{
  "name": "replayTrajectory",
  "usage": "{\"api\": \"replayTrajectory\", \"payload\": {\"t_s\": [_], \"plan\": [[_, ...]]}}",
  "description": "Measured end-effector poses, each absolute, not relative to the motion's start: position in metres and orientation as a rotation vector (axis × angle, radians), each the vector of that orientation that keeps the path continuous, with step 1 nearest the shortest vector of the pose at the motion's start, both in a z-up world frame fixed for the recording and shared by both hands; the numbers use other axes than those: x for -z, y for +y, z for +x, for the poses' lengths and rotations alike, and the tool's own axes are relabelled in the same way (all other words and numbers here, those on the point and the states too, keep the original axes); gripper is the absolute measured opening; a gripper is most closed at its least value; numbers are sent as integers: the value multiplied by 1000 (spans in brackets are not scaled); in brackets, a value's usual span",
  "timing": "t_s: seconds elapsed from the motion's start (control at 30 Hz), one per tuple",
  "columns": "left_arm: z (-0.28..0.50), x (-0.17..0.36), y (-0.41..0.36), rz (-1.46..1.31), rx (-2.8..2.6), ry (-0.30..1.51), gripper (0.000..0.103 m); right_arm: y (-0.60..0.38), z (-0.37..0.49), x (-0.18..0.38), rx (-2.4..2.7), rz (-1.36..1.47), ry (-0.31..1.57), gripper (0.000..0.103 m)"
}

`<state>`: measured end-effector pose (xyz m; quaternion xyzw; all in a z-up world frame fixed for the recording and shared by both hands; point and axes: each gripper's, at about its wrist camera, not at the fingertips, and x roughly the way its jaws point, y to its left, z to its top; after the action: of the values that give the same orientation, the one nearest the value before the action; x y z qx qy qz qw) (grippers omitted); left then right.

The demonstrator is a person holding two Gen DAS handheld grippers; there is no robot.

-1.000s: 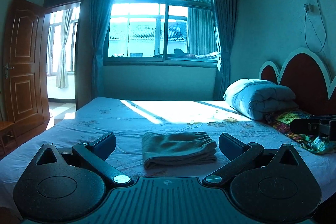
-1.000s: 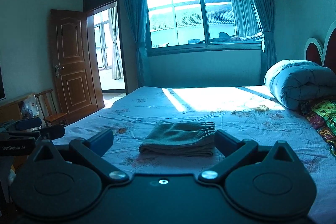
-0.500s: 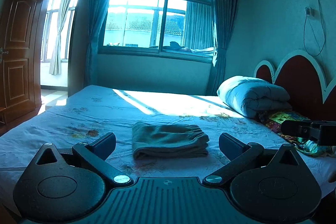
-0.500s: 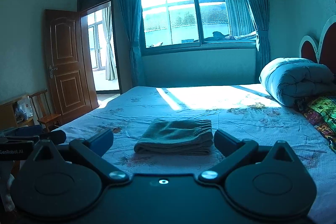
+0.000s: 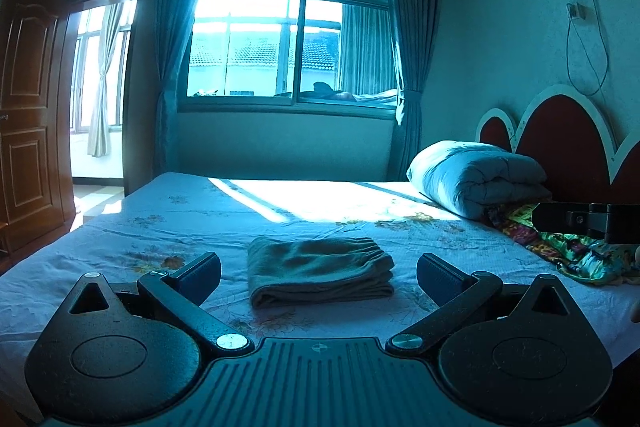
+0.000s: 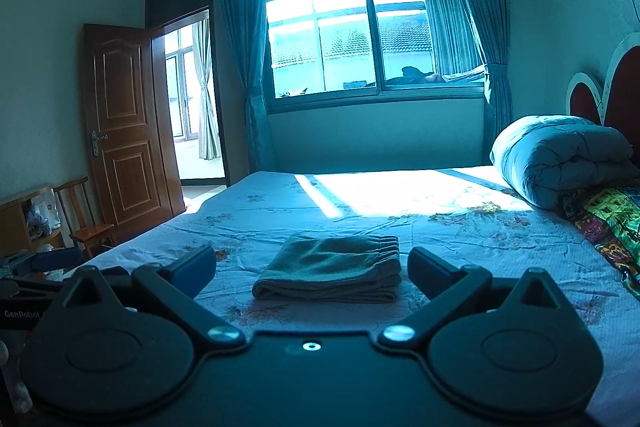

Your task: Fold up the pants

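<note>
Olive folded pants [image 5: 320,271] lie on the bed [image 5: 160,227] beyond both grippers' spread, empty fingers [image 5: 200,273]

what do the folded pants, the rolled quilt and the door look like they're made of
The folded grey-brown pants look like soft, matte fleece or terry knit: fuzzy surface, gathered elastic waistband.

The rolled pale padded quilt seems stitched fabric over filling: puffy bulges between seam lines, a slight sheen.

The brown panelled door appears to be varnished wood: raised panels, glossy reflections; it could also be veneer.
</note>
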<state>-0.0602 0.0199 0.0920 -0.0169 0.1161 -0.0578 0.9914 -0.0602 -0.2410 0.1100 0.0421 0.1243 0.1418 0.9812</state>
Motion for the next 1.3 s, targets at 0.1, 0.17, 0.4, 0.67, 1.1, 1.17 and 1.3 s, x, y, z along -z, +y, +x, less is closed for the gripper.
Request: {"api": "replayTrajectory", "payload": {"t_s": [0.1,0.17,0.4,0.67,1.1,1.17,1.3], "plan": [[-60,-92,22,-42,114,234,103,-241,-60,-110,-286,85,251,97],[-60,-92,21,-41,115,234,103,-241,-60,-110,-288,85,251,97],[-59,-91,21,-39,123,236,103,-242,-60,-110,-286,85,248,97],[-59,-91,21,-38,130,234,103,-242,-60,-110,-287,87,247,97],[-57,-91,23,-41,131,239,103,-241,-60,-112,-286,64,238,97],[-58,-91,23,-41,131,240,103,-240,-60,-113,-287,65,237,97],[-58,-91,22,-40,132,237,103,-240,-61,-112,-288,65,236,97]]}}
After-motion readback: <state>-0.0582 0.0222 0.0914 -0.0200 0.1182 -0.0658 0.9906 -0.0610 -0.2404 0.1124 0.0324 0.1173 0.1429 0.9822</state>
